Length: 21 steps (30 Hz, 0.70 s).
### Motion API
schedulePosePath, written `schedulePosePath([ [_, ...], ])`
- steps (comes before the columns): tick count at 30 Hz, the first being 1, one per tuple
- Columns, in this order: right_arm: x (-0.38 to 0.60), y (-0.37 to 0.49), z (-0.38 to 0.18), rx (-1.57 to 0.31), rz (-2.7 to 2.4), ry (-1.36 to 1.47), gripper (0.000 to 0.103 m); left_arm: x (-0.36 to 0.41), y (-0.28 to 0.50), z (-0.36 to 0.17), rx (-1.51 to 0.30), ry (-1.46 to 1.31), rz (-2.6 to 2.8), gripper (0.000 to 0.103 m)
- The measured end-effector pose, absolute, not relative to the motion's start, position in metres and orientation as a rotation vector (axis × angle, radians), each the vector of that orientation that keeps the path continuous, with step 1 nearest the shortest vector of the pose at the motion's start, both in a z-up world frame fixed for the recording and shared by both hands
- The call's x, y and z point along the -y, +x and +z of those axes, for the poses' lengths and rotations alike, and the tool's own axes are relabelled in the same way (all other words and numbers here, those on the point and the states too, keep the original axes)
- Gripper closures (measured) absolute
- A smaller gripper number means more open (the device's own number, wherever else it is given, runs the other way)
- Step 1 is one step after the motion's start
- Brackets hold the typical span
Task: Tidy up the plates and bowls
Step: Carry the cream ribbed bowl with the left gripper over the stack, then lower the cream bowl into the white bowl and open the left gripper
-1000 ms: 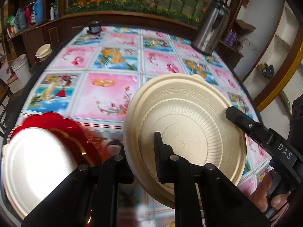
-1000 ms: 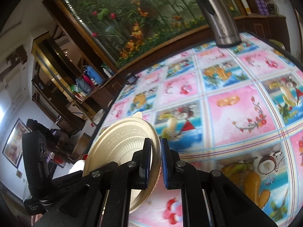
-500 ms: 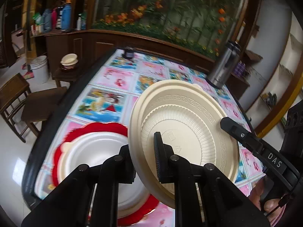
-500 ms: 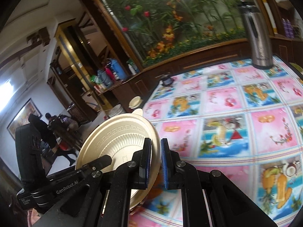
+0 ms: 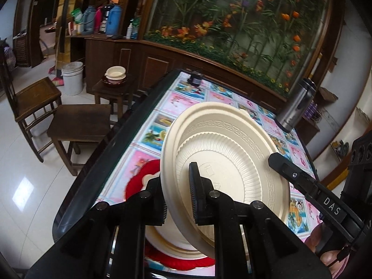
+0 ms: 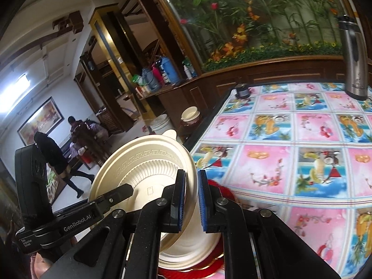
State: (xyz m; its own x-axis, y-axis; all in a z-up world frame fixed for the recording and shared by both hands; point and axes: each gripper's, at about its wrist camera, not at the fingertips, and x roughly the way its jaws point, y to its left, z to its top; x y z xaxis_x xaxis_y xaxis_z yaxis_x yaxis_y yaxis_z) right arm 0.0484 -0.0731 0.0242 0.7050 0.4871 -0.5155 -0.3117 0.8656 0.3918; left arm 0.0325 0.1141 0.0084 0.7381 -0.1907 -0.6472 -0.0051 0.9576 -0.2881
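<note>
A cream plastic plate (image 5: 227, 153) with a ribbed underside is held on edge, tilted, between both grippers. My left gripper (image 5: 177, 200) is shut on its near rim. My right gripper (image 6: 191, 200) is shut on the opposite rim; the plate also shows in the right wrist view (image 6: 144, 165). Right below it a second cream plate (image 5: 167, 241) lies on a red plate (image 5: 139, 179) at the table's near left corner. In the right wrist view the lower cream plate (image 6: 197, 253) and the red plate (image 6: 223, 191) are partly hidden by the fingers.
The table (image 6: 267, 167) has a colourful patterned cloth and a dark rim. A steel thermos (image 5: 295, 107) stands at its far right, a small dark jar (image 5: 196, 79) at the far edge. Wooden chairs (image 5: 76, 125) and a stool with a bowl (image 5: 115, 73) stand left of the table.
Both grippers have carried the held plate left and down, over the stacked cream and red plates at the table corner. The grips have not changed.
</note>
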Motion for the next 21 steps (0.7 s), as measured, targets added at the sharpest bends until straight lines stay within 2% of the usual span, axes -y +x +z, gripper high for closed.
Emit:
schedulePosePath([
  [21,0.058,0.064,0.009,-0.721,0.475,0.312,0.092,-0.132,0.034,0.003,-0.755,-0.297,-0.066,0.089],
])
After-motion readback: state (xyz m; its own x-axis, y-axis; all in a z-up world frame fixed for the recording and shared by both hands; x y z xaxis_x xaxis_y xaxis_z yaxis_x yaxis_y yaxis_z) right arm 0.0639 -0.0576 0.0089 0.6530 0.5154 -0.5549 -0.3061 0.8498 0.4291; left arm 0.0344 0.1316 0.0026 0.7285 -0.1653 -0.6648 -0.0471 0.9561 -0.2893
